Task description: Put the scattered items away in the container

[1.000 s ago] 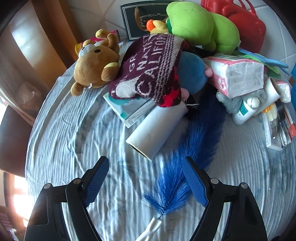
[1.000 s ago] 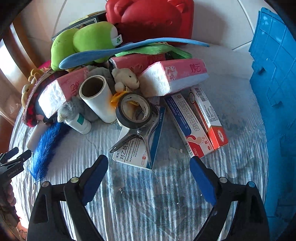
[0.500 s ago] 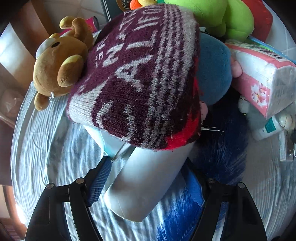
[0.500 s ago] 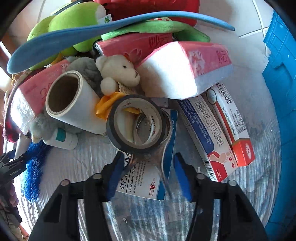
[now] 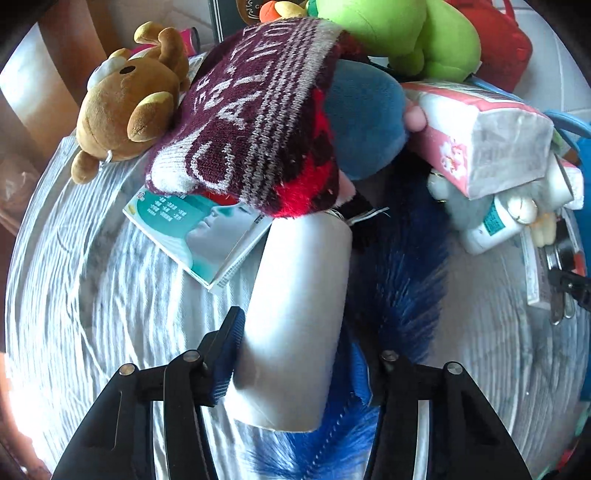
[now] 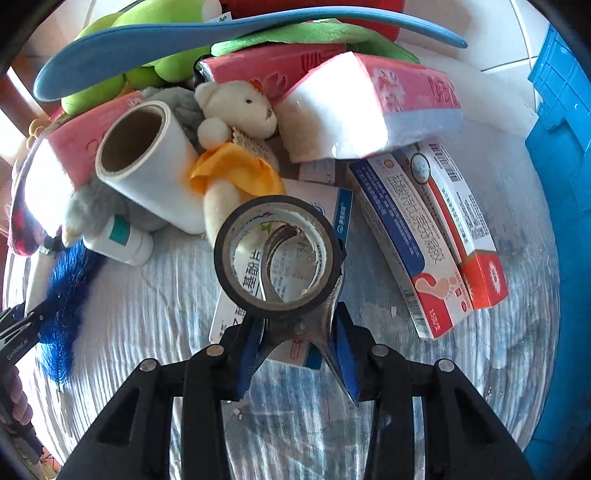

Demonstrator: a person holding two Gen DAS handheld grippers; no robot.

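A white paper roll (image 5: pixel 299 325) lies on the striped cloth beside a blue feather duster (image 5: pixel 399 288), its far end under a maroon knitted hat (image 5: pixel 255 122). My left gripper (image 5: pixel 295 365) is closing on this roll, both blue pads against its sides. In the right wrist view a metal spring clamp (image 6: pixel 295 328) lies on a medicine box (image 6: pixel 321 206), one curved jaw passing through a black tape roll (image 6: pixel 277 254). My right gripper (image 6: pixel 297 350) is closing on the clamp's handles near the pivot. The blue crate (image 6: pixel 561 147) stands at the right edge.
Piled behind are a brown bear (image 5: pixel 125 107), a green plush (image 5: pixel 399 33), pink tissue packs (image 6: pixel 369 99), a second white roll (image 6: pixel 147 162), a small white bear (image 6: pixel 236 122), two long boxes (image 6: pixel 436 236), a white bottle (image 6: pixel 118 240), a teal box (image 5: pixel 207 232) and a red bag (image 5: pixel 495 37).
Both grippers have come down and closed in: the left around the white roll, the right around the metal clamp under the tape. The pile looms larger in both views.
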